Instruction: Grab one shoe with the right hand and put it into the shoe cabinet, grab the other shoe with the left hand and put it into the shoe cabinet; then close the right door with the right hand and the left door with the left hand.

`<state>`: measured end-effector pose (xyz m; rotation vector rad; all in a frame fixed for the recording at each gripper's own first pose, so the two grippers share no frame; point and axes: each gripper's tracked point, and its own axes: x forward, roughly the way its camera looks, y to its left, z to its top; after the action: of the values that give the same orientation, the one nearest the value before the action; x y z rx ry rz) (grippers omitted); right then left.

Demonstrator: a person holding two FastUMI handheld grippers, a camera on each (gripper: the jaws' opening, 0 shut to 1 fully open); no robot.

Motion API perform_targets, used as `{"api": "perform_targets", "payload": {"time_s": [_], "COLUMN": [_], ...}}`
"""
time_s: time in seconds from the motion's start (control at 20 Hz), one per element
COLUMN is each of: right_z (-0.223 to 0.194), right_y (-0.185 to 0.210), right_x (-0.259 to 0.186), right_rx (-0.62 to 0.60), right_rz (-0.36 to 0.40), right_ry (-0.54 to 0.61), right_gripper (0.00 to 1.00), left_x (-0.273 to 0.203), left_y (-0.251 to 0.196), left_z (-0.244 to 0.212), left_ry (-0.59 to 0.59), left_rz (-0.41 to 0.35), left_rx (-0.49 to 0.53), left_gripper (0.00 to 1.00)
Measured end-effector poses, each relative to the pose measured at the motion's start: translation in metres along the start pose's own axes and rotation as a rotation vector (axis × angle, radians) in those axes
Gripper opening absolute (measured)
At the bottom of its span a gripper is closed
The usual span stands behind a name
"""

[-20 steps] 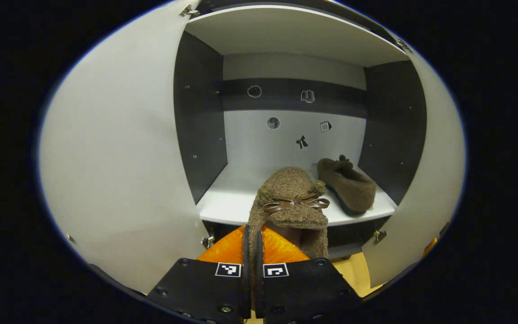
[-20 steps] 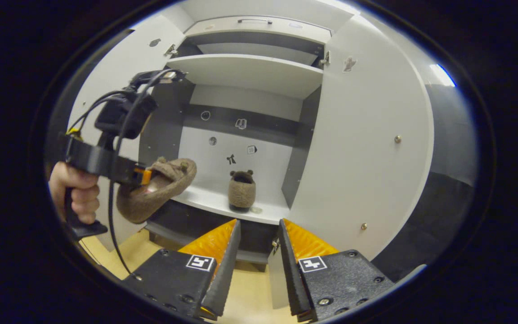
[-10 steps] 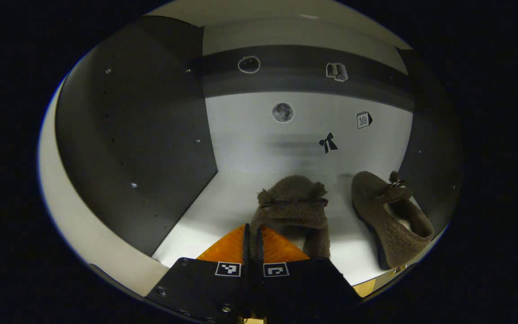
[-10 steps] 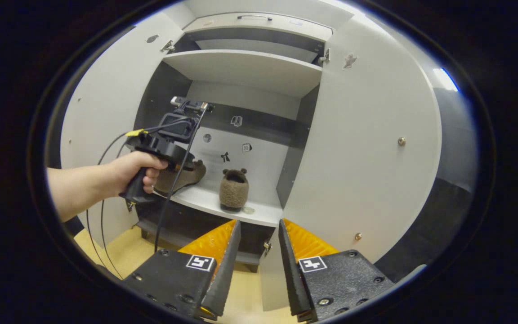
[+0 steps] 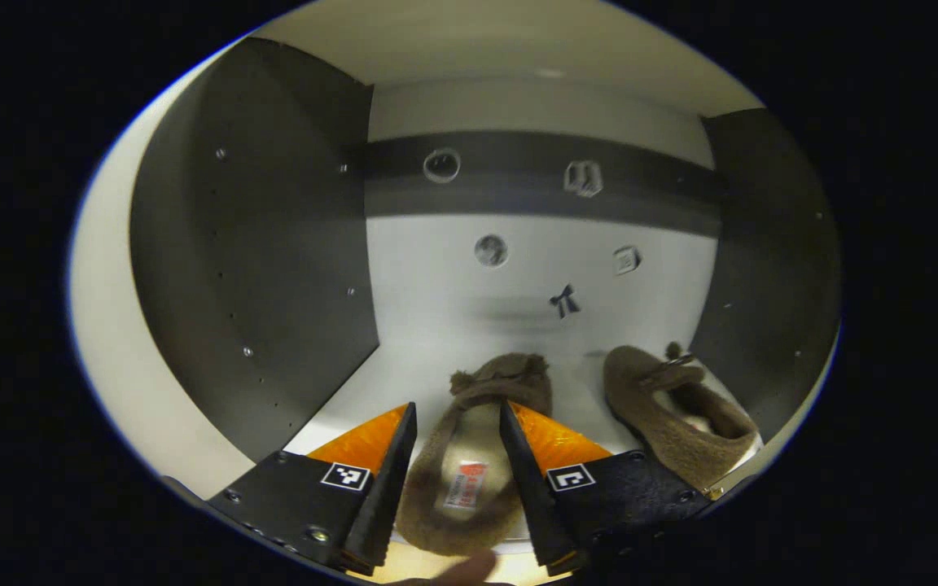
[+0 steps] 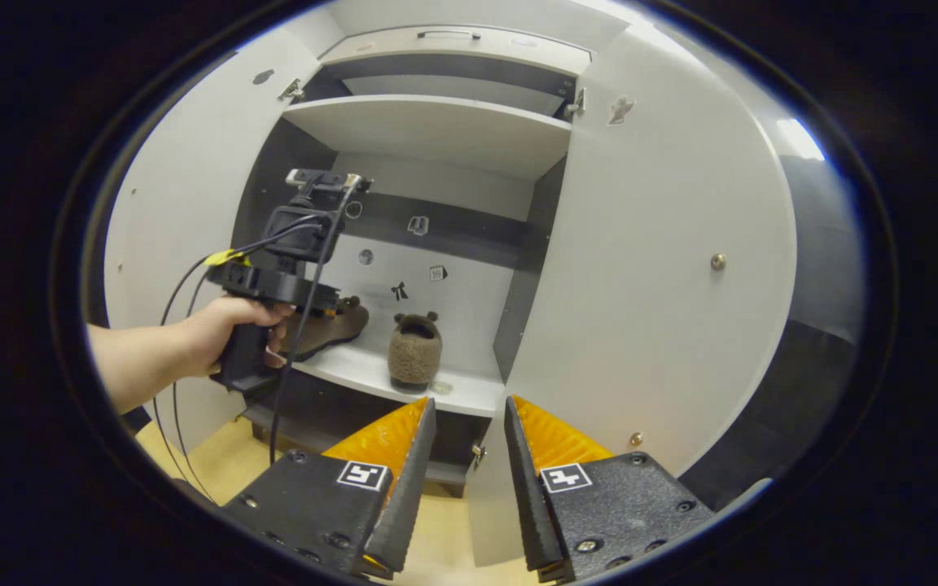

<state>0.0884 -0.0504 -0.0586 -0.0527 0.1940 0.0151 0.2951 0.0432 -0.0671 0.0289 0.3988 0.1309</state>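
Both brown fleecy shoes now lie on the pale shelf (image 5: 428,358) inside the shoe cabinet (image 6: 428,130). In the left gripper view the left gripper (image 5: 453,480) stands with its jaws spread wide to either side of the left shoe (image 5: 469,472), whose heel end lies between the fingers while the toe points at the far wall; whether the fingers touch its sides I cannot tell, but they do not look to be pressing it. The right shoe (image 5: 668,415) rests just beside it on the right, near the dark side wall, set at a slant. In the right gripper view the right gripper (image 6: 465,456) hangs in front of the cabinet with its jaws apart and nothing between them, the right door (image 6: 664,268) standing open on its right and the left door (image 6: 184,212) open on the far left, where a hand (image 6: 221,330) holds the left gripper at the shelf. The shoes look light, soft and floppy, so they should give under a pinch instead of slipping; the collar at the heel seems the best place to hold. Placing looks done, and the doors remain, each likely to swing freely when pushed on its outer face.
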Motion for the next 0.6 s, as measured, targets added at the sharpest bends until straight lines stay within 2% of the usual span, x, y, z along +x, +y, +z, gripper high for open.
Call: {"api": "perform_targets", "payload": {"time_s": [0.1,0.15,0.2,0.25,0.35,0.4,0.45,0.5,0.55,0.6], "right_z": [0.004,0.006,0.009,0.013,0.020,0.022,0.023,0.022,0.019,0.015], "right_y": [0.000,0.001,0.003,0.005,0.010,0.011,0.014,0.018,0.021,0.024], "right_x": [0.002,0.002,0.002,0.001,-0.002,-0.004,-0.006,-0.007,-0.009,-0.013], "right_rx": [0.016,0.022,0.029,0.040,0.059,0.062,0.061,0.057,0.049,0.043], "right_rz": [0.004,0.008,0.016,0.026,0.046,0.047,0.055,0.061,0.064,0.067], "right_ry": [-0.012,-0.014,-0.018,-0.026,-0.042,-0.048,-0.052,-0.051,-0.044,-0.035], "right_gripper": [0.55,0.55,0.55,0.55,0.55,0.55,0.60,0.60,0.55,0.55], "left_x": [-0.032,-0.051,-0.072,-0.091,-0.127,-0.146,-0.165,-0.184,-0.201,-0.217], "left_y": [-0.009,-0.010,-0.007,-0.004,-0.002,-0.002,-0.001,0.000,0.001,0.003], "left_z": [0.017,0.024,0.030,0.037,0.044,0.043,0.043,0.040,0.033,0.028], "left_ry": [-0.109,-0.158,-0.200,-0.247,-0.311,-0.323,-0.334,-0.332,-0.328,-0.326], "left_rz": [-0.051,-0.054,-0.056,-0.058,-0.087,-0.113,-0.133,-0.156,-0.173,-0.182], "left_rx": [0.030,0.051,0.068,0.072,0.066,0.055,0.038,0.022,0.005,-0.013], "left_gripper": [0.70,0.85,0.85,0.94,0.95,0.89,0.89,0.96,0.96,0.96]}}
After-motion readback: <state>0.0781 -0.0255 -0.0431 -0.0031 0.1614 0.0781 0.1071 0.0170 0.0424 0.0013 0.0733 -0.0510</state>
